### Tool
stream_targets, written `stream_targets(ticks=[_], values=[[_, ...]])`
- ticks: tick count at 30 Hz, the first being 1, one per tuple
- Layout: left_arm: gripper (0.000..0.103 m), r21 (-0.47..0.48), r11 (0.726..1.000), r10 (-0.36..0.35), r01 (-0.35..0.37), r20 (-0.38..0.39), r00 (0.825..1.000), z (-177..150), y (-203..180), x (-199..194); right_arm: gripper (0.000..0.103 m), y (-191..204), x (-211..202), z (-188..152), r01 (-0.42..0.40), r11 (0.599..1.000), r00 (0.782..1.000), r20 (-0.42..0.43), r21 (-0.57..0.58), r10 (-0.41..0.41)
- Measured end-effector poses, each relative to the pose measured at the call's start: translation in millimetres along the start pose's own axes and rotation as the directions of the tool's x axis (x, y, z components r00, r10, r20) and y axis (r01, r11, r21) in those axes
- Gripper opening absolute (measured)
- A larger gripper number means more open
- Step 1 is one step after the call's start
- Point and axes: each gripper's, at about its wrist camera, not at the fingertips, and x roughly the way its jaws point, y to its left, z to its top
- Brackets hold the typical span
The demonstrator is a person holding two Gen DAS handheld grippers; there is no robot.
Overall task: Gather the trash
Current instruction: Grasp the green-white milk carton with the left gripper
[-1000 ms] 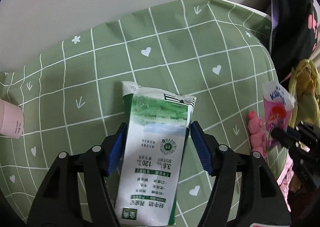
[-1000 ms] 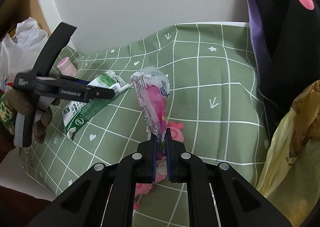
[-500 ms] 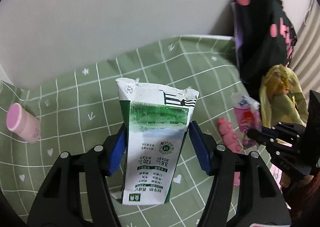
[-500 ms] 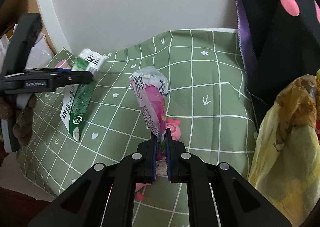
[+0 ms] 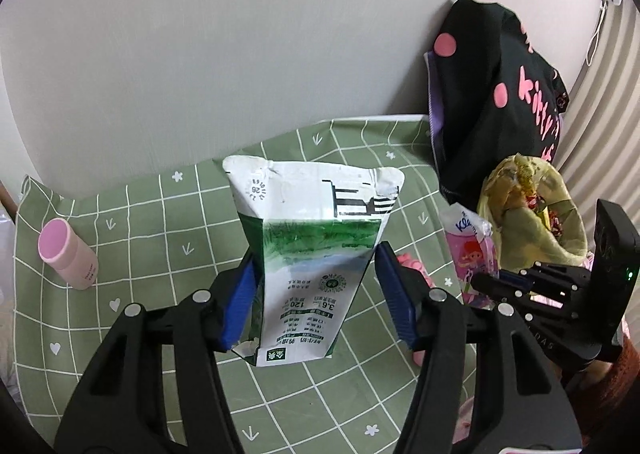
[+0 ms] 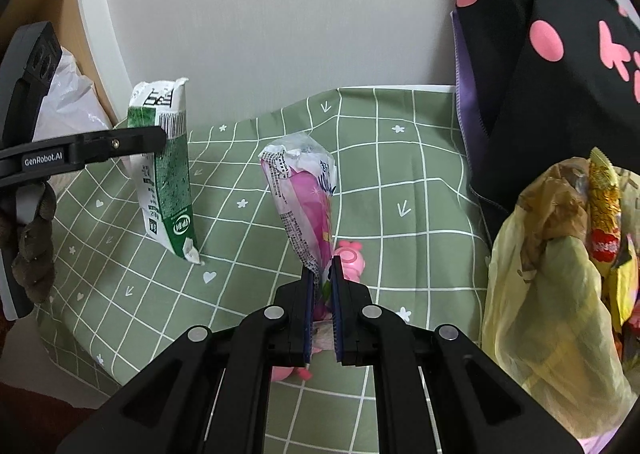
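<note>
A flattened white and green milk carton (image 5: 312, 222) hangs above the green checked cloth (image 5: 160, 222), pinched at its sides between my left gripper's (image 5: 316, 254) blue pads, whose jaws are closing. From the right wrist view the carton (image 6: 168, 182) dangles clear of the cloth from the left gripper (image 6: 160, 138). My right gripper (image 6: 321, 266) is shut on the lower end of a crumpled pink snack wrapper (image 6: 308, 194), which stands up from the pads. The same wrapper (image 5: 472, 250) appears at the right of the left wrist view.
A yellow-green plastic bag (image 6: 552, 294) holding wrappers gapes at the right. A black bag with pink dots (image 5: 500, 94) leans on the wall behind it. On the cloth lie a pink bottle (image 5: 68, 254) and a pink toy (image 6: 352, 260).
The left gripper has lifted the carton off the cloth and carried it up and toward the right. The right gripper has risen slightly, still holding the wrapper.
</note>
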Motion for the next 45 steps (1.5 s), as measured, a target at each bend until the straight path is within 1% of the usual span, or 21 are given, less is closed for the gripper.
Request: stream_targets(ticks=[5,9,10,11,12,16,19,21,22,24,25,26,28,29,31,33,35,37,39,42,45], values=[[0.053,0.026,0.999,-0.033,0.032,0.032,0.999,8.2,-13.6,-9.7,0.009,1.4,-14.6,-2.2,0.026,1.0,0.999,0.021,0.009,-0.026],[0.052,0.056,0.996,-0.077,0.075,0.048,0.996,17.3,-30.2,-15.8,0.009,-5.1,-31.1,-4.8,0.05,0.998,0.997,0.049,0.039,-0.052],[0.023,0.067,0.995,-0.08,0.077,0.051,0.995,20.0,-35.1,-16.6,0.009,-7.3,-35.4,-4.9,0.055,0.997,0.997,0.056,0.046,-0.057],[0.011,0.068,0.994,-0.092,0.09,0.041,0.995,23.5,-39.4,-16.1,0.009,-9.5,-40.7,-4.8,0.063,0.997,0.996,0.065,0.053,-0.066],[0.008,0.064,0.994,-0.096,0.093,0.043,0.994,25.3,-42.0,-16.4,0.009,-12.1,-46.8,-4.5,0.07,0.996,0.994,0.076,0.06,-0.075],[0.006,0.097,0.99,-0.106,0.101,0.058,0.993,35.2,-54.8,-15.8,0.009,-21.7,-65.6,-2.1,0.101,0.992,0.988,0.106,0.078,-0.109],[0.006,0.081,0.991,-0.108,0.105,0.04,0.993,33.0,-51.4,-8.7,0.009,-30.8,-68.7,-5.5,0.114,0.989,0.987,0.099,0.097,-0.124],[0.006,0.054,0.992,-0.111,0.11,0.006,0.994,27.4,-43.9,1.0,0.009,-36.4,-65.1,-10.4,0.113,0.987,0.989,0.081,0.115,-0.123],[0.007,0.043,0.993,-0.112,0.112,-0.002,0.994,25.2,-41.0,4.6,0.009,-38.4,-63.0,-12.4,0.113,0.987,0.99,0.072,0.118,-0.122],[0.018,0.01,0.994,-0.11,0.11,-0.032,0.993,18.2,-33.2,18.7,0.009,-41.4,-55.1,-16.6,0.107,0.987,0.992,0.048,0.117,-0.113],[0.034,-0.005,0.994,-0.108,0.108,-0.049,0.993,16.3,-30.0,25.3,0.009,-42.5,-51.3,-18.5,0.105,0.988,0.993,0.037,0.116,-0.109],[0.044,-0.026,0.994,-0.107,0.105,-0.07,0.992,13.7,-27.3,33.2,0.009,-44.0,-47.1,-19.9,0.101,0.988,0.994,0.026,0.115,-0.105],[0.049,-0.089,0.989,-0.128,0.118,-0.119,0.985,8.2,-21.2,54.2,0.009,-45.2,-39.3,-22.0,0.092,0.989,0.996,0.011,0.116,-0.094],[0.055,-0.117,0.986,-0.138,0.123,-0.135,0.981,6.5,-18.7,63.0,0.009,-46.7,-36.1,-23.0,0.088,0.989,0.996,0.006,0.116,-0.089],[0.061,-0.185,0.975,-0.157,0.126,-0.166,0.973,3.8,-13.8,84.4,0.009,-50.0,-29.0,-24.4,0.082,0.99,0.997,-0.01,0.113,-0.082],[0.062,-0.254,0.959,-0.175,0.128,-0.172,0.969,4.7,-9.6,103.4,0.009,-53.3,-23.4,-26.3,0.081,0.991,0.997,-0.023,0.106,-0.079],[0.066,-0.306,0.943,-0.186,0.129,-0.165,0.969,7.6,-5.7,115.3,0.009,-57.0,-17.6,-26.6,0.078,0.992,0.997,-0.035,0.101,-0.075],[0.066,-0.357,0.926,-0.191,0.121,-0.168,0.967,12.5,-1.3,131.4,0.009,-61.4,-11.9,-26.1,0.073,0.992,0.997,-0.045,0.101,-0.069],[0.066,-0.373,0.923,-0.172,0.091,-0.19,0.967,16.5,1.3,145.4,0.009,-67.1,-4.8,-25.0,0.069,0.992,0.996,-0.056,0.101,-0.064],[0.066,-0.38,0.923,-0.158,0.058,-0.235,0.959,19.5,1.8,165.5,0.009,-70.6,2.6,-24.7,0.061,0.993,0.996,-0.071,0.102,-0.054],[0.066,-0.391,0.919,-0.173,0.056,-0.27,0.947,20.2,1.5,182.5,0.009,-71.1,8.8,-24.2,0.058,0.994,0.995,-0.083,0.092,-0.05]])
